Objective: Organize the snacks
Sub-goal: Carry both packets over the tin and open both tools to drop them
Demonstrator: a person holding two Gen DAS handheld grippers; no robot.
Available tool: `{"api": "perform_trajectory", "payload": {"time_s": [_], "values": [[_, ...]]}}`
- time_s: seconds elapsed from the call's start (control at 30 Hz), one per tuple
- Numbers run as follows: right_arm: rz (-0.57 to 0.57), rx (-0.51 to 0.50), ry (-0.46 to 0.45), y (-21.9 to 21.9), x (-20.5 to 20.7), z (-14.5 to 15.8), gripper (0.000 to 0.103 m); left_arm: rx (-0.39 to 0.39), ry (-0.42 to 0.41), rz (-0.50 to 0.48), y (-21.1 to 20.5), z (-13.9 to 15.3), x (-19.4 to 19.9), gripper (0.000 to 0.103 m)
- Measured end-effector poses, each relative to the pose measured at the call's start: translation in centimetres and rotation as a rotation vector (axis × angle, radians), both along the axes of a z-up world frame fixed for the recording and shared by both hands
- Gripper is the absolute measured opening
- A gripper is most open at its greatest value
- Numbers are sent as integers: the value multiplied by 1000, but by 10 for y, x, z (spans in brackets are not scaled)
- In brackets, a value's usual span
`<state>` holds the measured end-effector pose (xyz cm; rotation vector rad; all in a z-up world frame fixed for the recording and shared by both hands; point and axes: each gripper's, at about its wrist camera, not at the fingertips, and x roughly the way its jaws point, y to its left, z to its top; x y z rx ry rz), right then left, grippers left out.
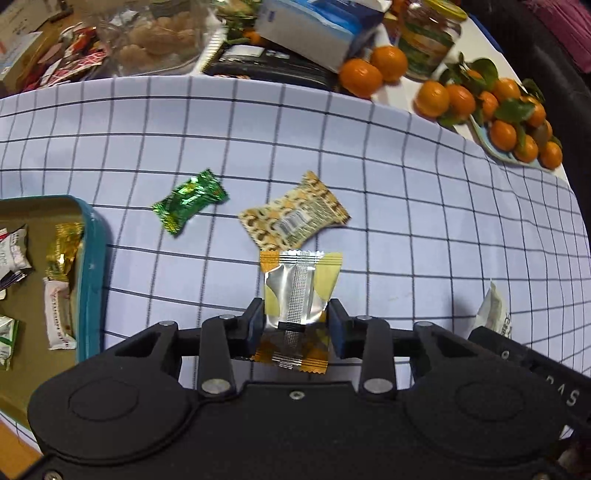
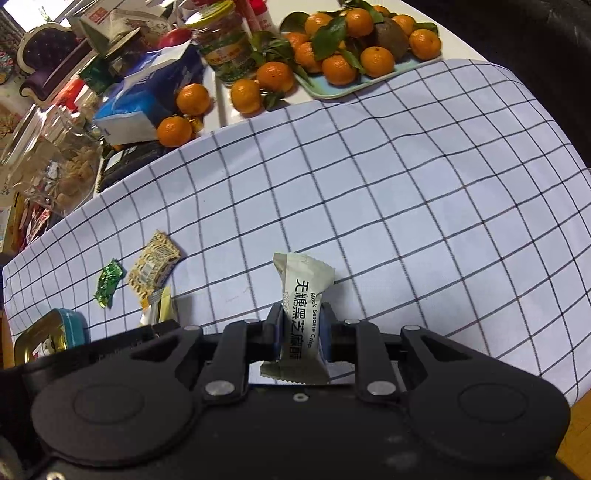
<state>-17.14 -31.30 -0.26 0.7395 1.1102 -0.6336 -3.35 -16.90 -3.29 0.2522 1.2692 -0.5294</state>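
Note:
My left gripper (image 1: pixel 296 314) is shut on a silver and yellow snack packet (image 1: pixel 299 288), which stands up between its pads above the checked cloth. My right gripper (image 2: pixel 301 325) is shut on a pale grey sesame crisp packet (image 2: pixel 303 295). On the cloth beyond the left gripper lie a green foil candy (image 1: pixel 190 201) and a tan patterned packet (image 1: pixel 295 214). To the left sits a teal tin (image 1: pixel 92 266) with several wrapped snacks inside. The right wrist view shows the same green foil candy (image 2: pixel 108 282), tan patterned packet (image 2: pixel 155 264) and teal tin (image 2: pixel 72 321) at its left.
A checked cloth (image 2: pixel 406 206) covers the table. At the back stand a tray of tangerines (image 2: pixel 354 48), loose tangerines (image 1: pixel 373 70), a jar (image 2: pixel 225 48), a blue and white box (image 1: pixel 314 26) and a clear container of snacks (image 1: pixel 155 37). The cloth's edge (image 2: pixel 554 384) drops off at the right.

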Motion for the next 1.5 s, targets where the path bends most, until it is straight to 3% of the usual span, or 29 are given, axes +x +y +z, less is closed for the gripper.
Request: {"api": "perform_trajectory", "payload": {"time_s": [0.73,1.5], "values": [[179,-37,-94,77,80,10,22,59,-191,172,84,37,55,45],[566,-2,-280,200,145,11,22,126,-176,469,212,37,123,45]]}}
